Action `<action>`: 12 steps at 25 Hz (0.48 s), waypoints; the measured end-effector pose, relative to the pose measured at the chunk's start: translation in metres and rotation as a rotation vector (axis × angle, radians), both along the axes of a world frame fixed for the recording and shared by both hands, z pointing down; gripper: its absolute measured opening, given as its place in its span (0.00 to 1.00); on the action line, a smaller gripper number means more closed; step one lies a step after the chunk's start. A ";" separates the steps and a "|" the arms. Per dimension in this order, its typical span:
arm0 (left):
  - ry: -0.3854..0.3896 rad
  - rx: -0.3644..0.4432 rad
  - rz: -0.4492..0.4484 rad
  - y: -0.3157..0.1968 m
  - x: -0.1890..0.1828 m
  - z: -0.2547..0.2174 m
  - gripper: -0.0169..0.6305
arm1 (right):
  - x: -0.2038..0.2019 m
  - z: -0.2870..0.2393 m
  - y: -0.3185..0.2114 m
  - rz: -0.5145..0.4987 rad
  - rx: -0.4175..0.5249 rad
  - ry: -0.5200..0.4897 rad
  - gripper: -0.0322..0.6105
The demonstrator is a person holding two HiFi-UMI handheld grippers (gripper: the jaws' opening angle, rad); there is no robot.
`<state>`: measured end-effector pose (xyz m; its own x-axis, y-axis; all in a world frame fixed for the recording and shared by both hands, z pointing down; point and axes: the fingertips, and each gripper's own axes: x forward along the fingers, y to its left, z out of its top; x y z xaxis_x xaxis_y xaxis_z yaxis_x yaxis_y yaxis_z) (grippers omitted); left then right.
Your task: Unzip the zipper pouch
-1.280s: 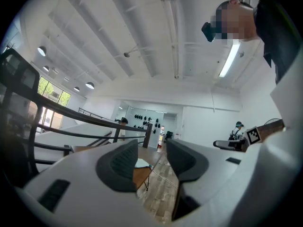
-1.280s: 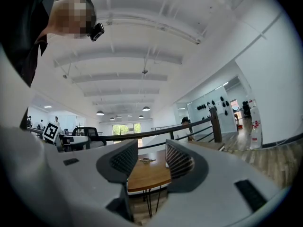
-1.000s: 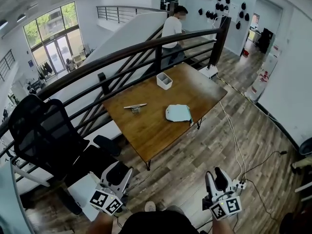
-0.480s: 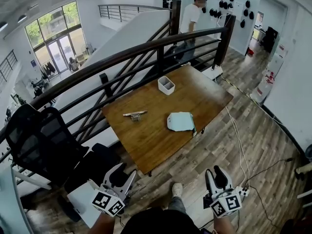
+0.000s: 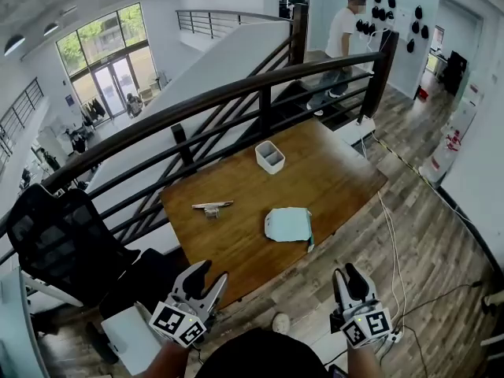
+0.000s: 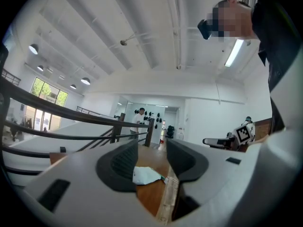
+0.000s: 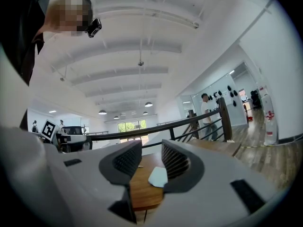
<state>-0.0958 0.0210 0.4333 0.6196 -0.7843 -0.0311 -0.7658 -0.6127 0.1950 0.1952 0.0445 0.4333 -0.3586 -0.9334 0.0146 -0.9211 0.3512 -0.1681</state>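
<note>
A pale blue zipper pouch (image 5: 288,224) lies flat on the wooden table (image 5: 331,176), towards its near edge. It shows small between the jaws in the left gripper view (image 6: 146,175) and the right gripper view (image 7: 158,176). My left gripper (image 5: 206,282) is low at the left, short of the table, open and holding nothing. My right gripper (image 5: 351,283) is low at the right over the floor, also open and empty; its jaws have just been closing partway. Both point level at the table.
A white divided box (image 5: 269,157) stands at the table's far side, a small metal clip (image 5: 212,207) lies at its left. A dark railing (image 5: 260,93) runs behind the table. A black office chair (image 5: 63,242) stands at left. A person (image 5: 340,34) walks beyond the railing. Cables (image 5: 394,242) trail on the floor.
The view has closed in on the table, which now sits nearer and lower in the head view. Both grippers have advanced towards it. The right jaws stand narrower. The far person has walked right.
</note>
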 end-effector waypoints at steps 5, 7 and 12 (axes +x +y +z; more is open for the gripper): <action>-0.011 -0.017 -0.003 -0.039 0.038 0.005 0.33 | 0.034 -0.002 -0.036 -0.019 -0.004 0.009 0.24; -0.018 -0.031 0.007 -0.053 0.057 0.011 0.33 | 0.049 -0.005 -0.046 -0.014 -0.006 0.005 0.23; -0.019 -0.053 0.061 -0.079 0.101 0.025 0.33 | 0.074 -0.003 -0.057 -0.005 -0.018 0.013 0.22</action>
